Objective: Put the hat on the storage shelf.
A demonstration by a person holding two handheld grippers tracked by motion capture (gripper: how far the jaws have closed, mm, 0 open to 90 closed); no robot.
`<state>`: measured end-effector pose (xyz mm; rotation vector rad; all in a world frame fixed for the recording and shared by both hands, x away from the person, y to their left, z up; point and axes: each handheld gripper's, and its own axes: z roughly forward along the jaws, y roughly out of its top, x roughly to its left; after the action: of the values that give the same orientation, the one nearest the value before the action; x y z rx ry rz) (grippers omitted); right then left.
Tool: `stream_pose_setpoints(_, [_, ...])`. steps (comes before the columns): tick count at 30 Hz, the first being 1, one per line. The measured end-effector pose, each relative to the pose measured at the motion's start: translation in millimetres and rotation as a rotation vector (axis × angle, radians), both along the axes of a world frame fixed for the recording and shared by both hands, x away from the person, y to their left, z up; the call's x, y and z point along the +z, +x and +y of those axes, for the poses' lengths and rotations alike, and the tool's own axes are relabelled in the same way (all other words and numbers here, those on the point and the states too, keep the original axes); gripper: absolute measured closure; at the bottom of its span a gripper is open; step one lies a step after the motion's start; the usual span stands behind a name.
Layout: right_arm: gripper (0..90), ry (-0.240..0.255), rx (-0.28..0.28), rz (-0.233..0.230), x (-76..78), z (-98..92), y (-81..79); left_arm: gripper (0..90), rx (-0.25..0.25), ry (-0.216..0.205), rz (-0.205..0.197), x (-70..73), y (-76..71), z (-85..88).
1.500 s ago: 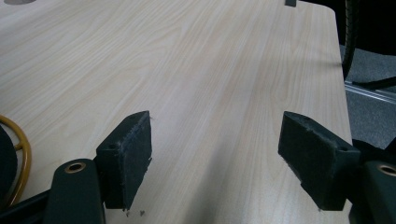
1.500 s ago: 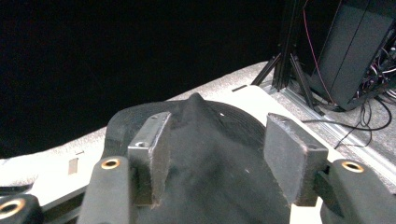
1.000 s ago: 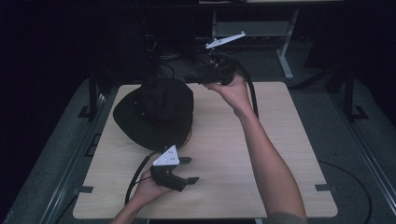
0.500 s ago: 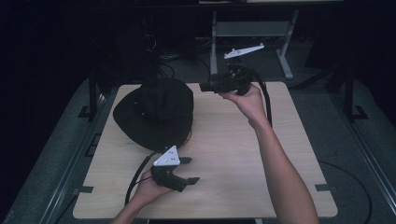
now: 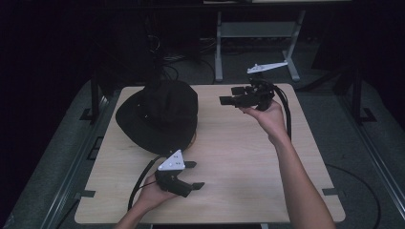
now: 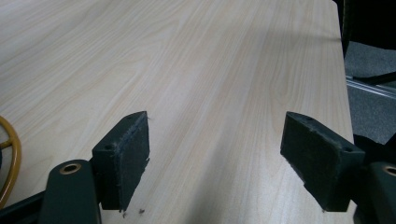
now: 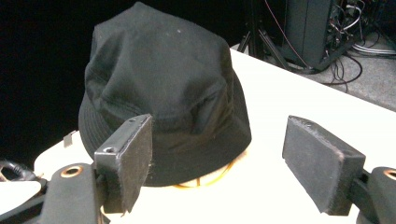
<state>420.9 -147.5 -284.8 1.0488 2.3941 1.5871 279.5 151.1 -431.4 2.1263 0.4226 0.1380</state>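
Note:
A black bucket hat (image 5: 157, 117) lies on the back left of the wooden table (image 5: 239, 157). In the right gripper view the hat (image 7: 159, 93) rests on a yellow-orange ring (image 7: 210, 179) that peeks out under its brim. My right gripper (image 5: 228, 95) hangs in the air to the right of the hat and points at it. Its jaws have just been opening and nothing is between them (image 7: 217, 163). My left gripper (image 5: 193, 174) rests near the front edge, open and empty (image 6: 215, 154), just in front of the hat's brim.
A grey metal stand (image 5: 258, 33) and a tangle of cables (image 5: 162, 57) sit behind the table on the dark floor. Bare wood spans the table's middle and right. A curved yellow edge (image 6: 9, 158) shows at the left of the left gripper view.
The right hand has drawn its gripper away from the hat, to the right and lower, toward the person. The left gripper has stayed put.

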Motion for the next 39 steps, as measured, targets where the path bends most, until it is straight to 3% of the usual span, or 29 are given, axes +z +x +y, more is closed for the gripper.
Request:
stream_pose_setpoints(16, [20.0,0.008,-0.053,0.040,-26.9,-30.7,-18.8,20.2,0.003,0.018,-0.005,-0.2,0.2,0.4])
stream_pose_setpoints(29, [19.6,0.001,-0.075,0.068,-43.5,-49.2,-39.7,20.2,0.024,-0.010,0.010,-0.1,-1.6,2.7])
stream_pose_setpoints(39, [19.2,0.005,-0.093,0.100,-66.9,-63.0,-63.4,20.2,0.021,-0.014,0.007,-0.8,-2.4,2.9])
